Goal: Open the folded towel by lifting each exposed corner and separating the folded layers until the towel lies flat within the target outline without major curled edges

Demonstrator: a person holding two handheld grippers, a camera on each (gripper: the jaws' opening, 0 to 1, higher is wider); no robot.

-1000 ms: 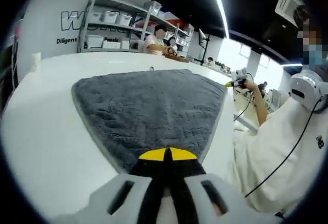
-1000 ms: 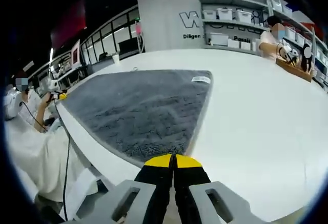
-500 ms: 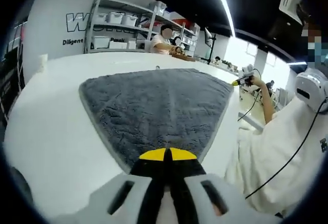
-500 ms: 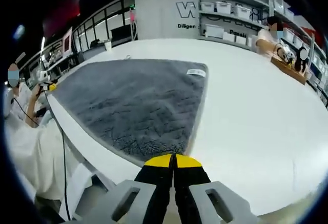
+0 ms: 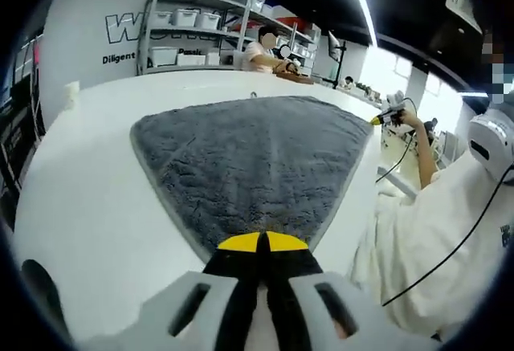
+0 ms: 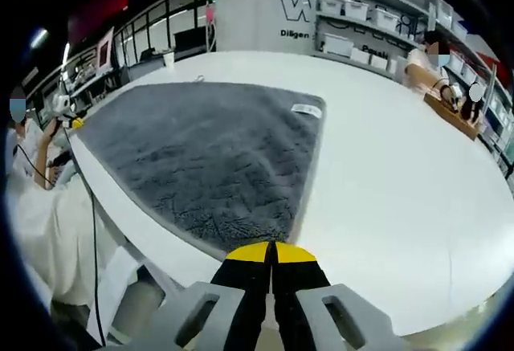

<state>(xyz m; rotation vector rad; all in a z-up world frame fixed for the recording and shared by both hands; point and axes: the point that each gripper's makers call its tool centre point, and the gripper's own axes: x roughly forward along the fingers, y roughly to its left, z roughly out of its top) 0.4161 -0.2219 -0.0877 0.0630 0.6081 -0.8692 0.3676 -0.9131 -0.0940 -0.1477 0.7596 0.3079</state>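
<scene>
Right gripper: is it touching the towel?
Cannot tell. In the right gripper view the shut right gripper meets the towel's near corner, but contact or hover is unclear.

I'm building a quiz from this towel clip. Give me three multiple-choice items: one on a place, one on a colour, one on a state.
1. Where does the white label sit on the towel in the right gripper view?
A. near a far corner
B. at the centre
C. under the gripper

2. What colour is the towel?
A. blue
B. grey
C. red

3. How does the left gripper stand?
A. wide open
B. shut, at the towel's near corner
C. shut on a cup

Answers: 1 A, the tag lies by the far edge; 2 B, grey pile; 3 B, yellow-tipped fingers meet.
</scene>
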